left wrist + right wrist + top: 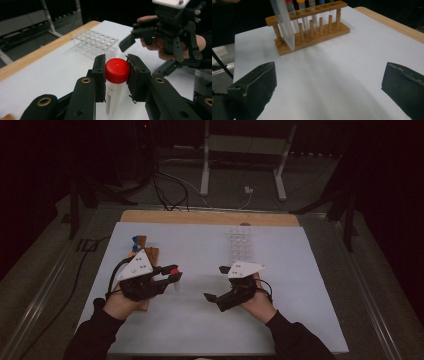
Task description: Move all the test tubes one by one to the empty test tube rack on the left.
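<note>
In the left gripper view the left gripper (117, 72) has its jaws closed on the red cap of a clear, graduated tube (114, 85), which hangs upright at the centre of the frame; whether its tip touches the white table cover (50, 72) cannot be told. In the high view that gripper sits at centre left, the red cap (174, 270) showing at its tip, just right of the wooden rack (148, 254). The right gripper (216, 283), at centre right of the high view, holds nothing: its jaws stand wide apart, and the right gripper view shows only bare white surface between its two pads (254, 86). That view also shows the wooden rack at the upper middle of the frame, with several capped tubes (300, 7) standing in it, and the held tube hanging in front of its left end. The clear plastic rack (241, 243) lies in the upper middle of the high view, beyond the right gripper, and no tube can be made out in it. Judging from this, the tube is out of the wooden rack and securely held, so the pick-up looks done. What seems left is carrying it across and setting it into the clear rack, then likely the same for the others.
</note>
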A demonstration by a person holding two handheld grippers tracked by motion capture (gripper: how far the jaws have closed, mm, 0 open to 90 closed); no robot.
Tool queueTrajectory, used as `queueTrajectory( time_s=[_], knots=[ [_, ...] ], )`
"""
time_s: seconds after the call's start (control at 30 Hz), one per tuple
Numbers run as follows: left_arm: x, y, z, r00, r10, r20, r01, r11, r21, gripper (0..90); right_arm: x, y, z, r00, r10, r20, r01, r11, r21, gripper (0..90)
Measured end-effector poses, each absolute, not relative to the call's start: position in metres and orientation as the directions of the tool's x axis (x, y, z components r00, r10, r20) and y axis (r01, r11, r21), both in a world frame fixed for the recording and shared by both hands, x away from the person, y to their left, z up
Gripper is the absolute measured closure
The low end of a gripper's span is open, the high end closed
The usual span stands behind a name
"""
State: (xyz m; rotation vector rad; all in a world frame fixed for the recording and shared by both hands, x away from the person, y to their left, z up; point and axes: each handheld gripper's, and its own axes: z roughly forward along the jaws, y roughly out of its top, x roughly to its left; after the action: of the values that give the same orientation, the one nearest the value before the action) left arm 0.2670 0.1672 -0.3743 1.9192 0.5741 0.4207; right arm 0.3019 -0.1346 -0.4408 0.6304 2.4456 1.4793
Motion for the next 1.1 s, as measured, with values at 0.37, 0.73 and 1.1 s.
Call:
queueTrajectory(
  time_s=[0.37,0.73,1.1],
  knots=[
    [0.252,0.205,-0.361,0.760,0.647,0.063,0.191,-0.314,0.930,71.2,0.300,-0.134,-0.440,-0.903,0.426,0.052,0.239,0.397,0.886,0.0],
    [0.244,0.252,-0.363,0.666,0.744,0.046,0.231,-0.264,0.936,71.3,0.299,-0.133,-0.439,-0.906,0.419,0.054,0.235,0.393,0.889,0.0],
    [0.248,0.271,-0.381,0.595,0.803,0.045,0.293,-0.269,0.917,71.2,0.298,-0.133,-0.438,-0.910,0.412,0.046,0.224,0.397,0.890,0.0]
  ],
)
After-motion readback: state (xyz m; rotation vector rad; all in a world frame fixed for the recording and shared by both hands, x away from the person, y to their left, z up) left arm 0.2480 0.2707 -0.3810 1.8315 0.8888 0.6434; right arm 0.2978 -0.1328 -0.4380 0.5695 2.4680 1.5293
